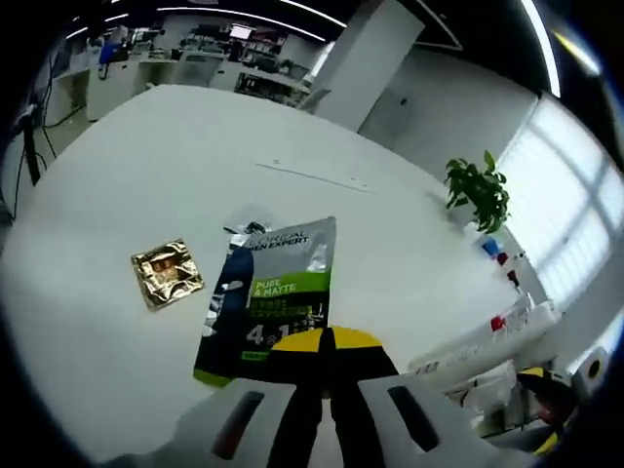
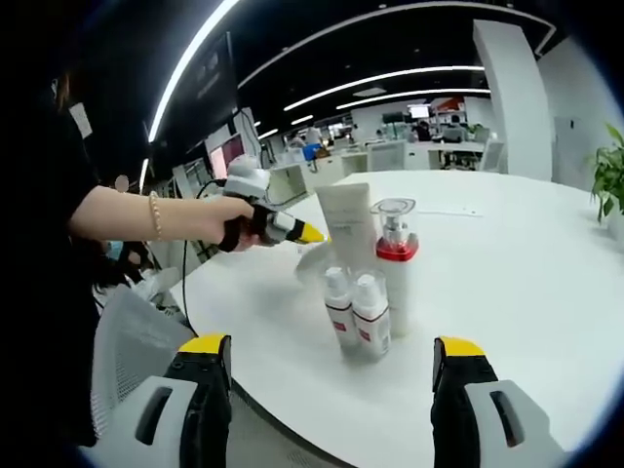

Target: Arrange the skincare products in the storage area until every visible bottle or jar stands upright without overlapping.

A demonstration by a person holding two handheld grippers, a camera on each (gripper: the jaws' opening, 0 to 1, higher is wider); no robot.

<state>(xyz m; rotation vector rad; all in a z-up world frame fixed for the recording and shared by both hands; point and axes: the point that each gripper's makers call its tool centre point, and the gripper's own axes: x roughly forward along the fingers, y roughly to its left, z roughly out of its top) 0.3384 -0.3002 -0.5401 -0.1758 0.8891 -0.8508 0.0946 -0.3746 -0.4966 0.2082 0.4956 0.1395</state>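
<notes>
The left gripper (image 1: 329, 375), jaws pressed together, hovers over the L'Oréal Men Expert pouch (image 1: 270, 297) lying flat on the counter (image 1: 195, 166). Spread them before descending. The right gripper (image 2: 327, 390) is spread wide, facing the upright bottles (image 2: 359, 310).

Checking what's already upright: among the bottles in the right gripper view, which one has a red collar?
The pump bottle, standing right of the tall white tube and behind the two small bottles; it alone has a red collar under a clear cap.

Each tool is pale grey with black slots and yellow-capped black jaws: the left tool (image 1: 330, 343), the right tool (image 2: 331, 353). The person (image 2: 44, 244) wears black and a beaded bracelet (image 2: 155, 215).
</notes>
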